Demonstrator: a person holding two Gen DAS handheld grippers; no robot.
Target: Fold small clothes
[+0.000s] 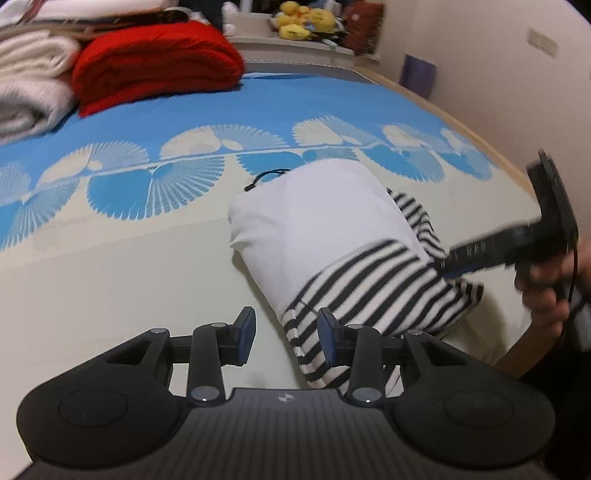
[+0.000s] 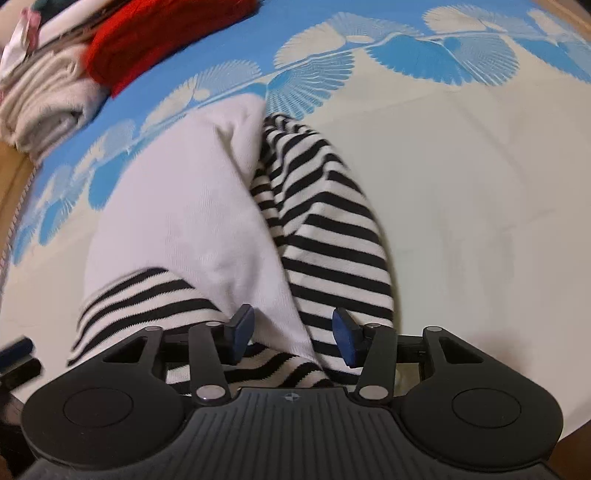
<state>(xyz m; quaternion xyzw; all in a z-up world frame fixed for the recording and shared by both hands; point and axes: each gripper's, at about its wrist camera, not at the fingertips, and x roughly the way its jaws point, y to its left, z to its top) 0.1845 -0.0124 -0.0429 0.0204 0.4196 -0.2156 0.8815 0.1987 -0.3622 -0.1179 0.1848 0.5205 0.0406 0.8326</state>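
A small garment (image 1: 314, 221) with a white body and black-and-white striped sleeves lies bunched on the bed cover (image 1: 129, 277). In the left wrist view my left gripper (image 1: 286, 334) is open at the garment's near corner, with the striped edge (image 1: 303, 347) lying between its fingers and the pads apart. My right gripper (image 1: 454, 262), blurred and held by a hand (image 1: 546, 295), reaches into the striped sleeve from the right. In the right wrist view the right gripper (image 2: 293, 336) stands open astride a white fold and striped cloth (image 2: 332, 240), and neither pad presses on them.
A folded red blanket (image 1: 155, 62) and fluffy white blankets (image 1: 29, 85) are stacked at the far left of the bed. Yellow plush toys (image 1: 303, 18) sit on a ledge behind. A wall (image 1: 498, 92) runs along the right side. A thin black cord (image 1: 266, 177) lies by the garment's far edge.
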